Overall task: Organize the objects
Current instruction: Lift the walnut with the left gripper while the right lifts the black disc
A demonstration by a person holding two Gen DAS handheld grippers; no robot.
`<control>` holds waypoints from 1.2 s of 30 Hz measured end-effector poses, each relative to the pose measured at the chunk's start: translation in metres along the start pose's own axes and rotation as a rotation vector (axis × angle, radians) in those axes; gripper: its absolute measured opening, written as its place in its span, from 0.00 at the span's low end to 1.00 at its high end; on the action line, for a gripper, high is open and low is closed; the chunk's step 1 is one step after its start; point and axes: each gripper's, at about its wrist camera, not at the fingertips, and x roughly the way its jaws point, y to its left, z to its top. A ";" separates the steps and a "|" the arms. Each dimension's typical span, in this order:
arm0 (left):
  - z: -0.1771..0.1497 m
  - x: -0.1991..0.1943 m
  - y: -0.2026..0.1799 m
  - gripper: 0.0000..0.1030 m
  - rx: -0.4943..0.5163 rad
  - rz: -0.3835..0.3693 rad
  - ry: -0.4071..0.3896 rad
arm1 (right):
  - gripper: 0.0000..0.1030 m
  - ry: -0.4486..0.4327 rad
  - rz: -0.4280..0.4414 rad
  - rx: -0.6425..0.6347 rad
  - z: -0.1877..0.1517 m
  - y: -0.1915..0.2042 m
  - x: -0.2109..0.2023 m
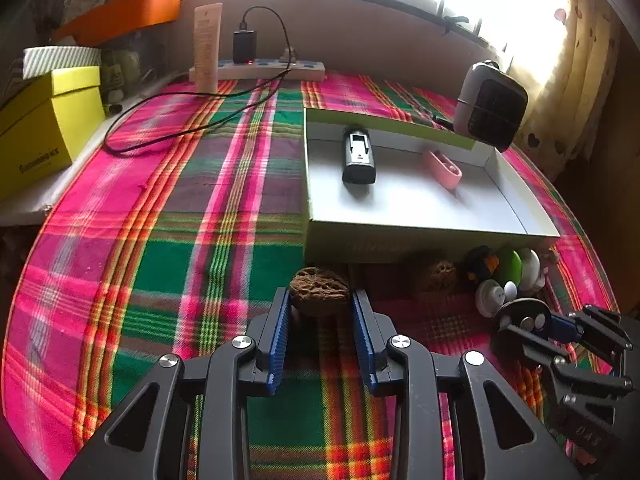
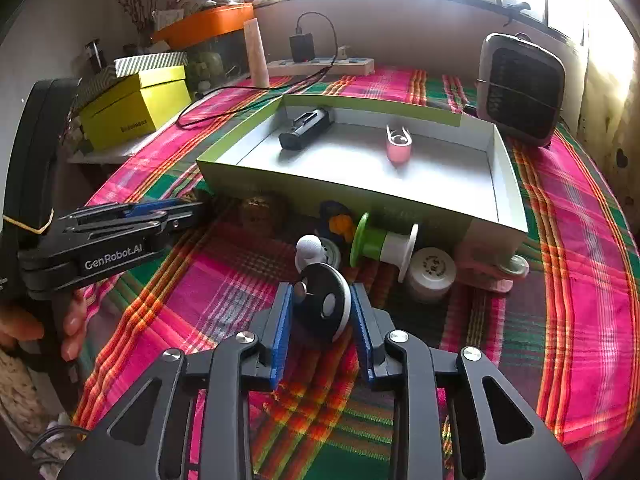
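My left gripper [image 1: 320, 300] is shut on a brown walnut [image 1: 319, 290], held in front of the shallow white-lined box [image 1: 400, 208]. My right gripper [image 2: 322, 304] is shut on a black disc with a white rim [image 2: 324, 302]. The box holds a black battery-like device [image 1: 359, 155] and a pink clip [image 1: 443, 168]. A second walnut [image 1: 440, 274], a green and white spool [image 2: 380, 246], a white knob [image 2: 310, 250], a white round cap [image 2: 432, 270] and a dark toy with orange [image 2: 338, 220] lie on the plaid cloth by the box's near wall.
A small fan heater [image 2: 520, 88] stands at the back right. A power strip with a charger [image 1: 256, 64] and its black cable [image 1: 160, 136] lie at the back. Yellow boxes [image 1: 44, 128] sit at the left edge. A tall beige tube [image 1: 206, 48] stands near the strip.
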 end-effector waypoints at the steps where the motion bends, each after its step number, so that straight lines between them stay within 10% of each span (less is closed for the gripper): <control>1: -0.001 -0.001 0.001 0.28 -0.001 -0.001 0.000 | 0.28 0.001 0.006 0.001 -0.001 0.000 0.000; 28: -0.008 -0.007 0.000 0.42 0.045 0.002 0.001 | 0.28 0.006 0.042 -0.004 -0.006 0.008 -0.002; 36: -0.008 -0.006 0.000 0.28 0.047 0.009 0.001 | 0.28 0.006 0.042 -0.002 -0.005 0.008 -0.002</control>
